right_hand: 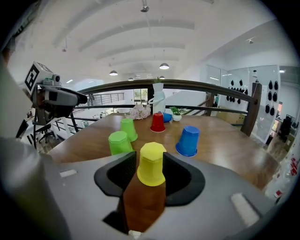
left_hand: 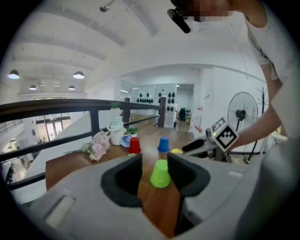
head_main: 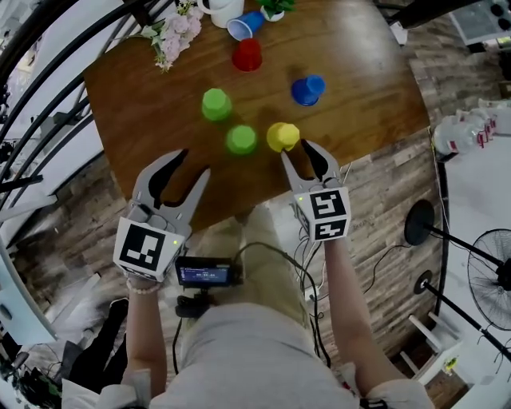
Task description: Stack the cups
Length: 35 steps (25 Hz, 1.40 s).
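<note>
Mezzanine kind of spot, with a black railing (right_hand: 197, 85) and plank flooring (head_main: 383, 216), and a big brown wooden table (head_main: 367, 104) fills most of the head view. Next biggest are the two handheld grippers at the table's near edge. The left gripper (head_main: 194, 162) has its jaws apart with nothing in them. Its own view looks down the gap at the nearer green cup (left_hand: 160, 174), which sits well ahead of the tips, so I'd guess it's just parked and aimed there. The right gripper (head_main: 295, 150) is the busy one: jaws spread, with the yellow cup (right_hand: 151, 164) framed right in the gap. From above the cup looks to be at the very tips, rim down on the wood, so I read it as lined up for a grab and not clamped yet. At the far edge there's a white jug (head_main: 223, 9) and a bunch of pale flowers (head_main: 172, 36), pure decor and out of the way. Then the cups: every one is separate, nothing stacked so far. The far green cup (head_main: 216, 105), blue cup (head_main: 307, 89) and red cup (head_main: 247, 55) all sit upside down, spaced apart, which makes them easy to pinch by the sides. A tipped blue cup (head_main: 244, 25) lies on its side by the jug.
</note>
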Motion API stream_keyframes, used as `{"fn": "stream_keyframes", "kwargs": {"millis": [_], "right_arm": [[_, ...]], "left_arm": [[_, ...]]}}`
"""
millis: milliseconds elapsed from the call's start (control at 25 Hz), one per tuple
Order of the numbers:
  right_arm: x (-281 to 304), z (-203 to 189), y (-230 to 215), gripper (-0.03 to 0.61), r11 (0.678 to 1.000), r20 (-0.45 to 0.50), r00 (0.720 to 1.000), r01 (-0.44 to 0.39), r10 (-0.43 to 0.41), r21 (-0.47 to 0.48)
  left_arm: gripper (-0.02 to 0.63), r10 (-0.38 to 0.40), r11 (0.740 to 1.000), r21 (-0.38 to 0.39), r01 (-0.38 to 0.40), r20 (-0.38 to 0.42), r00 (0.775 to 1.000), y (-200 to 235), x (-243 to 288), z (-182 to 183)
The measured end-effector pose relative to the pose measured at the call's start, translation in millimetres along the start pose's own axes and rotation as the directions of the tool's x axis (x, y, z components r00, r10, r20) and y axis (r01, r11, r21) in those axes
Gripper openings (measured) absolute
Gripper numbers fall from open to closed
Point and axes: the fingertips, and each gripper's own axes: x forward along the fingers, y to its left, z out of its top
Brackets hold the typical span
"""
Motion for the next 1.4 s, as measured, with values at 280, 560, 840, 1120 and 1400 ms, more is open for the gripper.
{"fn": "stream_keyframes", "kwargs": {"millis": [280,560,840,1120,1400], "right_arm": [[12.1,7.7,6.0,0.161,0.999,0.02,0.998,-0.051,0.051,-0.004],[20.9,12.5,12.7,0.161,0.995,0.029,0.994,-0.104,0.104,-0.01],[21.5,10.9,20.2,0.161,0.99,0.04,0.989,-0.144,0.144,-0.003],[9.8,21.1,16.9,0.161,0.991,0.067,0.988,-0.137,0.137,0.002],[-1.2,30.1,6.8,0.161,0.993,0.101,0.989,-0.113,0.111,0.013]], "left_arm": [[0.16,0.038,0.999,-0.028,-0.039,-0.041,0.998,0.4,0.2,-6.8],[0.166,0.069,0.997,-0.023,-0.07,-0.042,0.997,8.1,9.8,-12.0],[0.188,0.085,0.996,0.006,-0.085,-0.022,0.996,16.3,29.6,-12.6],[0.213,0.135,0.991,0.004,-0.135,-0.025,0.991,43.7,62.1,-18.7],[0.234,0.179,0.983,-0.028,-0.18,-0.044,0.983,70.2,94.8,-33.8]]}}
